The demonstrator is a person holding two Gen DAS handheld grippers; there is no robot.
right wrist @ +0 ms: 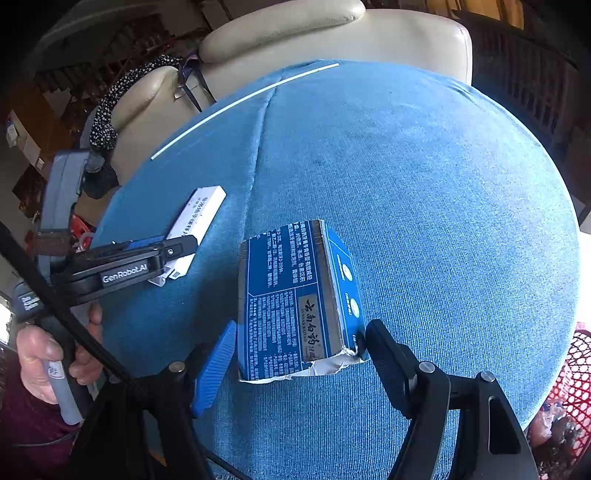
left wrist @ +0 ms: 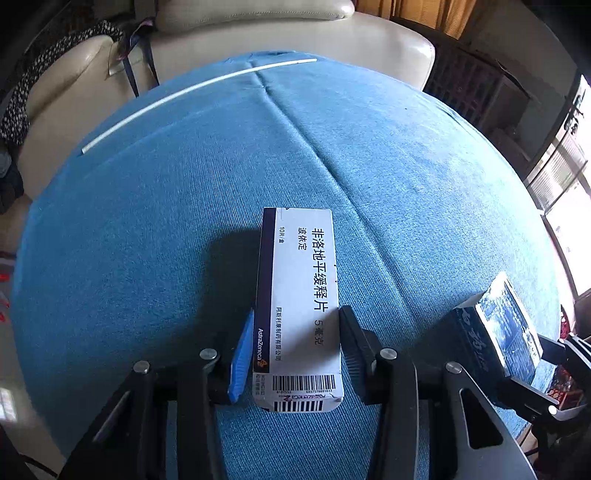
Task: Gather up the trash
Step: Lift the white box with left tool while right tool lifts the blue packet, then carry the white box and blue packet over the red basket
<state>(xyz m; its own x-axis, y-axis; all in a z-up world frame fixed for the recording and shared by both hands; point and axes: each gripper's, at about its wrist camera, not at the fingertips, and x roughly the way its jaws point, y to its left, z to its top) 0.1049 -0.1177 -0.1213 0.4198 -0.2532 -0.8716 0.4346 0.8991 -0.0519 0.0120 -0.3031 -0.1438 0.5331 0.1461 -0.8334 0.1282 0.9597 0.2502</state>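
The left gripper [left wrist: 295,354] is clamping the light white cardboard medicine box [left wrist: 301,306]; the right gripper [right wrist: 295,354] is pinching the crushable, torn blue cardboard carton [right wrist: 295,299] by its sides.

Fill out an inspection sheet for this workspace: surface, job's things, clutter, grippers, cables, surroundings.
Surface: blue cloth over a round table, seam down the middle.
Job's things: white medicine box and blue box with a torn end, each between a gripper's fingers.
Clutter: thin white rod lying near the far edge.
Grippers: left gripper shut on the white medicine box; right gripper around the blue box, contact on the blue pad side unclear.
Cables: thin black cable crossing the right wrist view.
Surroundings: cream sofa behind the table, red basket at its right.
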